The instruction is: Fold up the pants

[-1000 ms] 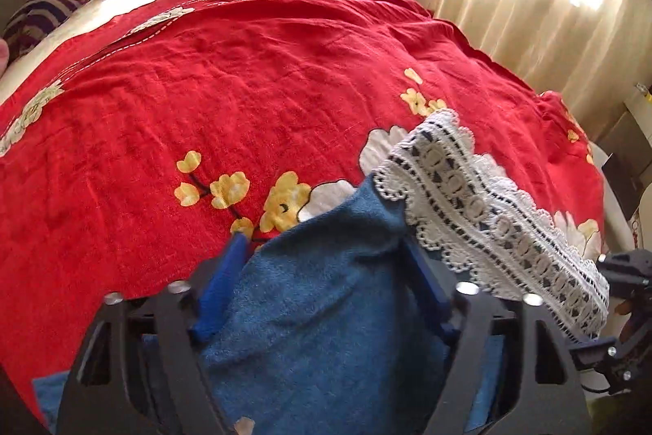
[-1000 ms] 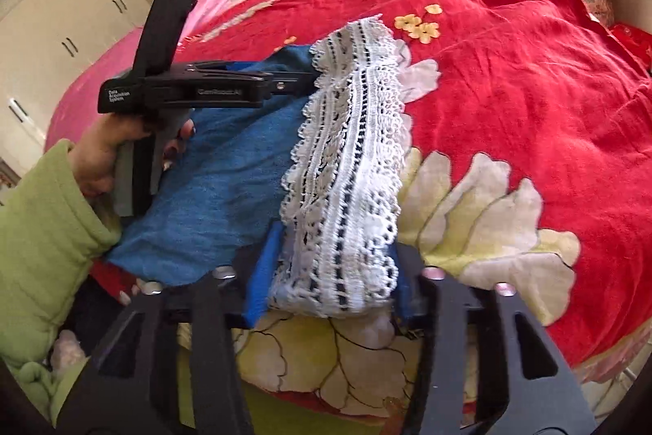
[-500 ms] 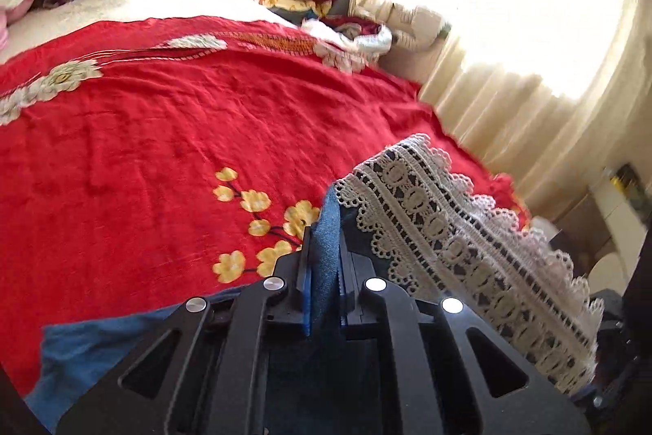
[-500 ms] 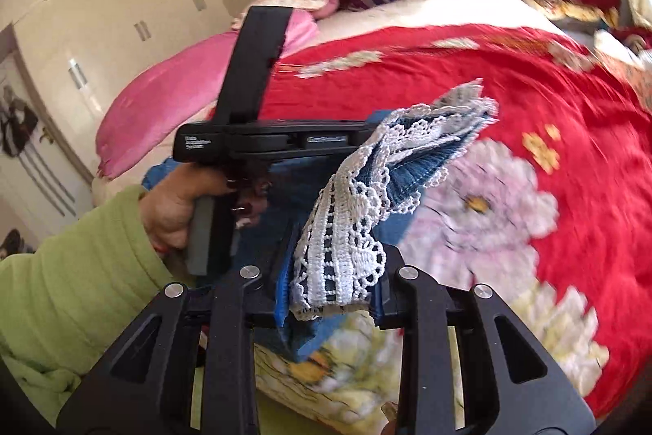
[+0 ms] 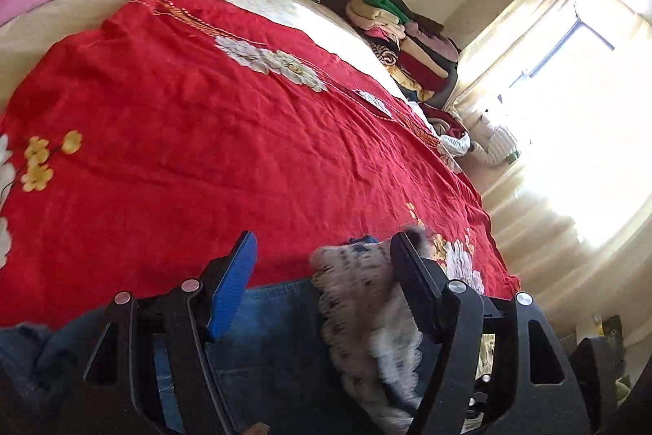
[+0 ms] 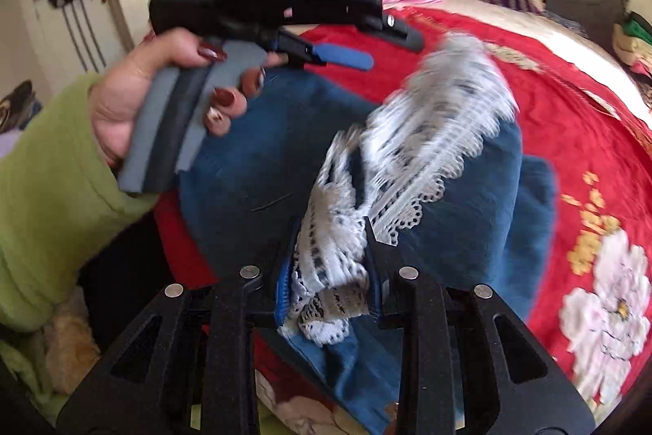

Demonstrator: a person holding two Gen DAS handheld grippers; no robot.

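Red floral bedspread point(image 5: 228, 133) carries limp denim pants point(image 6: 468, 231); right tongs point(image 6: 330, 288) clamp their lace hem point(image 6: 440, 125), left tongs point(image 5: 322, 272) apart at ten o'clock.

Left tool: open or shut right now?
Open: left tool fingers spread wide, pants lying loose between them.

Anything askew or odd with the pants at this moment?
Somewhat: the lace hem lies bunched and twisted across the blue pants, pinched only by the right gripper; the left gripper is open.
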